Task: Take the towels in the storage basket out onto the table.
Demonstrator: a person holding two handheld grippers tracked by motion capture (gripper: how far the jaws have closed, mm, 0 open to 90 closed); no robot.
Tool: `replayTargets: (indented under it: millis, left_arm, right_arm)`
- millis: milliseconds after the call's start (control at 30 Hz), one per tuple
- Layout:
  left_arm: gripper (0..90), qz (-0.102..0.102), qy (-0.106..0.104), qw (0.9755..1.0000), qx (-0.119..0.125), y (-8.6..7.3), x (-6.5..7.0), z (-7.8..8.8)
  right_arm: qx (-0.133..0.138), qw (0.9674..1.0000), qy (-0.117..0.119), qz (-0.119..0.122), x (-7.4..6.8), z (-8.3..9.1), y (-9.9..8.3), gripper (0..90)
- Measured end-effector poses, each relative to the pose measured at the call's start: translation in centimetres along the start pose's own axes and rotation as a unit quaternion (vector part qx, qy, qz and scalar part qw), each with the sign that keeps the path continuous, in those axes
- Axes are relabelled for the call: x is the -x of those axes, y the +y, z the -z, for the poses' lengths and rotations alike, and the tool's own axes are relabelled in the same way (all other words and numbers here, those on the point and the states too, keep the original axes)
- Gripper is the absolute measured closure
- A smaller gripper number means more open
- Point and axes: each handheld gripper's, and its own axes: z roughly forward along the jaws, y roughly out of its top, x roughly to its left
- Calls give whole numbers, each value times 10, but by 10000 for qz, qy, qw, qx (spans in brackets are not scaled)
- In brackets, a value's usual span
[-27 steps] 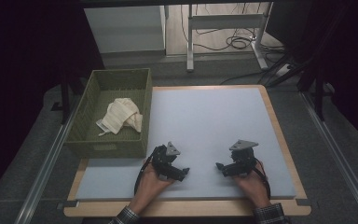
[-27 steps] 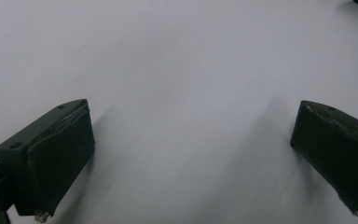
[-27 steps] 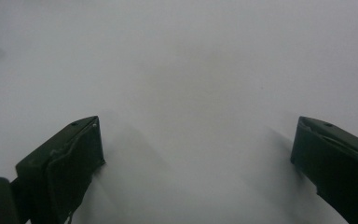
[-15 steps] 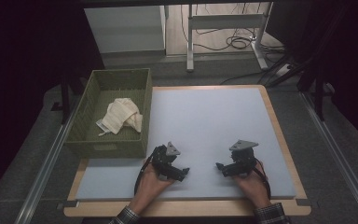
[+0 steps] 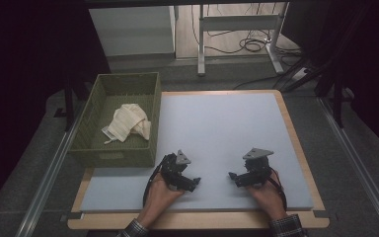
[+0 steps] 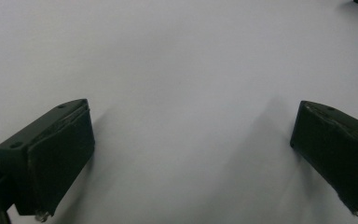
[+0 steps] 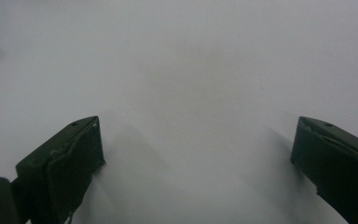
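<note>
High view showed both grippers resting low on the pale mat [image 5: 227, 128] near its front edge, the left gripper [image 5: 193, 183] and right gripper [image 5: 233, 177] pointing at each other with bare mat between them and beyond. Each gripper view looked between widely parted jaws, nothing between them (the right one seemed hazy). The cream cloth [image 5: 128, 123] lay crumpled in the green basket [image 5: 121, 155], just beside the mat's left edge; its folds were hard to read.

Dim, hazy views; dark surroundings
</note>
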Motion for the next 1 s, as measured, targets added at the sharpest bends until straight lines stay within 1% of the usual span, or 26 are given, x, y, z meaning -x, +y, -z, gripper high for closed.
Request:
replayTargets:
  millis: [200,233,267,300,333,367,400,433,500,600,667,800,867,967,1000]
  left_arm:
    - [0,1,-10,10000,-3,0,0,0]
    - [0,-61,-16,10000,5,0,-1,1]
    - [5,-61,-16,10000,5,0,-1,1]
    - [5,-99,-50,9999,1,1,-1,1]
    - [23,-82,-109,9999,-22,2,-3,3]
    - [23,-82,-109,9999,-22,2,-3,3]
    - [23,-35,-166,9998,41,4,-3,5]
    - [23,-35,-166,9998,41,4,-3,5]
    - [23,-79,-170,9998,79,10,-4,8]
    - [23,-129,-158,9998,30,15,-5,9]
    - [28,-162,-226,9996,4,21,-6,9]
    - [28,-265,-273,9993,-20,30,-7,10]
    - [28,-273,-248,9993,-13,34,-7,9]
    - [28,-275,-308,9991,-13,40,-8,8]
    - [28,-247,-331,9991,1,42,-9,8]
  right_arm:
    - [1,10000,-4,4,0,0,0,24]
    - [0,10000,-5,3,0,0,0,24]
    - [0,10000,-5,3,0,0,0,24]
    - [1,10000,-7,4,0,0,0,24]
    - [0,10000,-12,6,0,0,0,24]
    - [0,10000,-12,7,0,0,0,24]
    - [-4,10000,-6,1,0,0,0,24]
    - [-4,10000,-6,1,0,0,0,24]
    - [-3,10000,-4,2,0,0,0,24]
    - [-2,10000,-5,5,0,0,0,24]
    - [-3,10000,-4,7,0,0,0,24]
    - [-3,10000,-4,6,0,0,0,24]
    - [-3,10000,-3,6,0,0,0,24]
    - [-1,10000,-3,6,0,0,0,24]
    - [-1,10000,-3,6,0,0,0,24]
